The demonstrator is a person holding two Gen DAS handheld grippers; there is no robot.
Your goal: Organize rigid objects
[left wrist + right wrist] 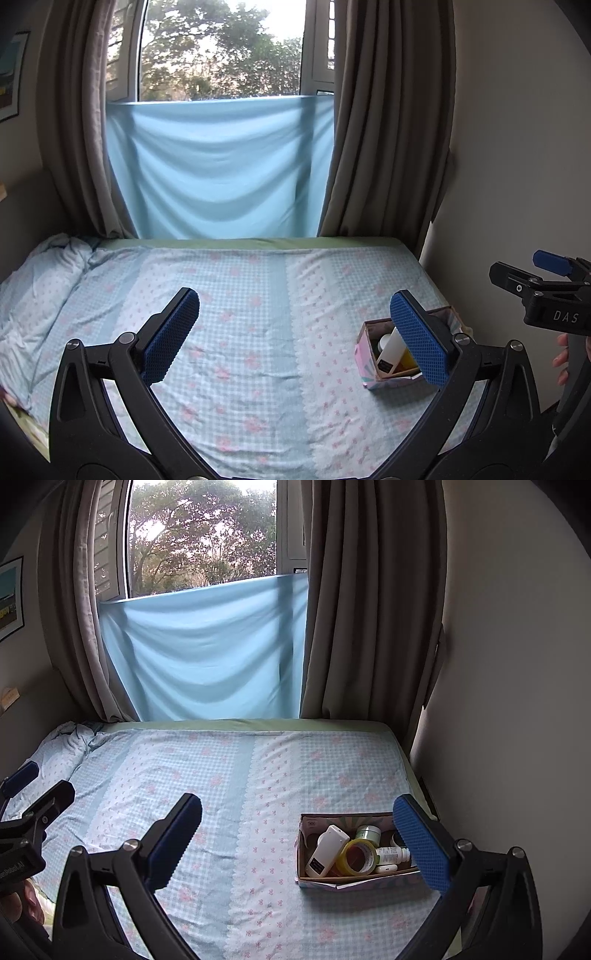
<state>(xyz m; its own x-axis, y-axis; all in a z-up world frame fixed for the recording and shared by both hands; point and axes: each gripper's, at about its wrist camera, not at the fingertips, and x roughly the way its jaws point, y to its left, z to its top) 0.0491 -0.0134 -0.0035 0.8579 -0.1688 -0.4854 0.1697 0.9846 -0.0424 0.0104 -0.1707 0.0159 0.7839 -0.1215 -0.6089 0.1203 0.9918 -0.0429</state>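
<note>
A small pastel cardboard box (301, 864) sits on the bed at the right, also in the left wrist view (364, 354). It holds a white rectangular device (327, 851), a yellow tape roll (358, 856), a green-lidded jar (368, 833), a white bottle lying on its side (391, 854) and a small white case (386, 868). My left gripper (295, 325) is open and empty above the bed, its right pad in front of the box. My right gripper (297, 823) is open and empty above the bed, the box near its right finger.
The bed (221, 775) has a blue checked floral sheet, with a crumpled blanket (40, 273) at the far left. A wall (498, 701) runs along the bed's right side. Brown curtains (362, 609) and a hung blue cloth (207, 653) cover the window behind.
</note>
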